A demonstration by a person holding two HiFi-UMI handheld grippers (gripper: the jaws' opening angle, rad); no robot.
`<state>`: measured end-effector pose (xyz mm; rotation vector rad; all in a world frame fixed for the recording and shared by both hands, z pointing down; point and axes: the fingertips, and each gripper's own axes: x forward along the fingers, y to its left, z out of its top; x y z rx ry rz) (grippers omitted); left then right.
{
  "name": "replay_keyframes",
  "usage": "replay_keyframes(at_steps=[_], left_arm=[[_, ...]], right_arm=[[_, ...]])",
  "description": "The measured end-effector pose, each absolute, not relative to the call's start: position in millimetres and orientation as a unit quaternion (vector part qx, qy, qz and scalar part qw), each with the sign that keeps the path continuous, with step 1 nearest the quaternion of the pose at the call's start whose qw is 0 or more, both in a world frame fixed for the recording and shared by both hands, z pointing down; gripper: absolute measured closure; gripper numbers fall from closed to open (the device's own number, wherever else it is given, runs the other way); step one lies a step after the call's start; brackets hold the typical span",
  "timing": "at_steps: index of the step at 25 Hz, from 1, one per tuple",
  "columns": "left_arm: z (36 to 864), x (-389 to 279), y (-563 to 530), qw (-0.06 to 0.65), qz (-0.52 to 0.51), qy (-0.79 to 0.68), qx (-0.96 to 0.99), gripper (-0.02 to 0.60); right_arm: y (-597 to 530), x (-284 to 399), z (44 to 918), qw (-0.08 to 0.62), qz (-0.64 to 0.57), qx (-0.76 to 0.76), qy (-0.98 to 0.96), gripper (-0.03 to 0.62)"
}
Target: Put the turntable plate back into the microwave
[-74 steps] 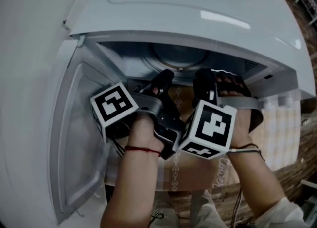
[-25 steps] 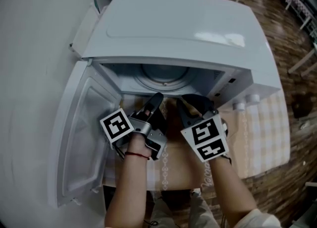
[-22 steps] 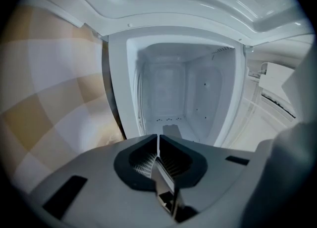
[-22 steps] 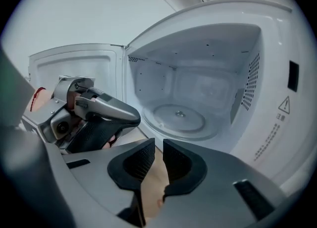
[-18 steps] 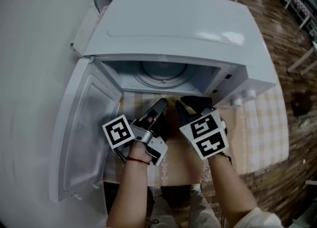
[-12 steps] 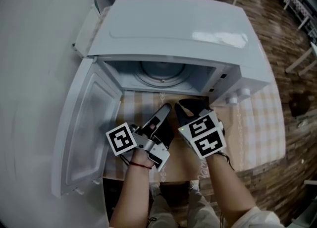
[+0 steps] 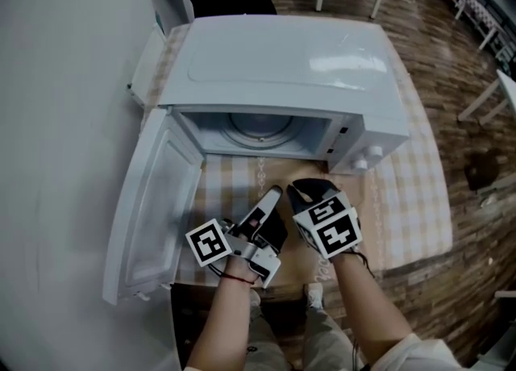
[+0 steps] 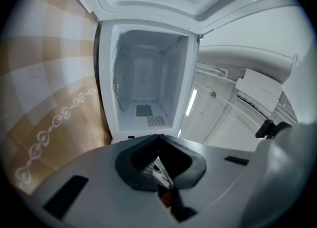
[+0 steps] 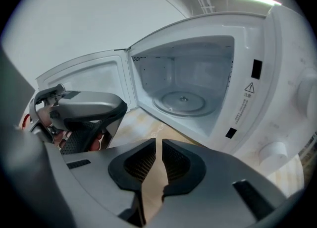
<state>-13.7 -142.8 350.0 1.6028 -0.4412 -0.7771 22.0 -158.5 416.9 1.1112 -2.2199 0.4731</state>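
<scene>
The glass turntable plate [image 7: 260, 130] lies flat on the floor of the white microwave [image 7: 282, 63], whose door [image 7: 157, 208] hangs open to the left. In the right gripper view the plate [image 9: 181, 102] sits centred in the cavity. Both grippers are outside, in front of the opening over the tablecloth. My left gripper [image 7: 272, 194] is shut with nothing in it, its jaws meeting in the left gripper view [image 8: 158, 142]. My right gripper [image 7: 300, 190] has just been closing and keeps a narrow gap [image 9: 159, 145], with nothing between the pads.
A beige checked tablecloth [image 7: 403, 192] covers the table under the microwave. The microwave's knobs [image 7: 367, 158] are on its right front. A white wall [image 7: 56, 119] runs along the left. Wooden floor [image 7: 476, 103] and chairs lie beyond.
Both grippers have drawn back from the microwave's opening toward the table's near edge. The left jaws have closed. The plate stays inside the cavity.
</scene>
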Motion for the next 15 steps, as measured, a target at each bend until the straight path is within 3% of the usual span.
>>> replay_keyframes(at_steps=[15], left_arm=[[319,-9,-105,0.606,-0.321,-0.185,0.704,0.58]], right_arm=[[-118,31,398,0.31,0.235,0.424,-0.818,0.533]])
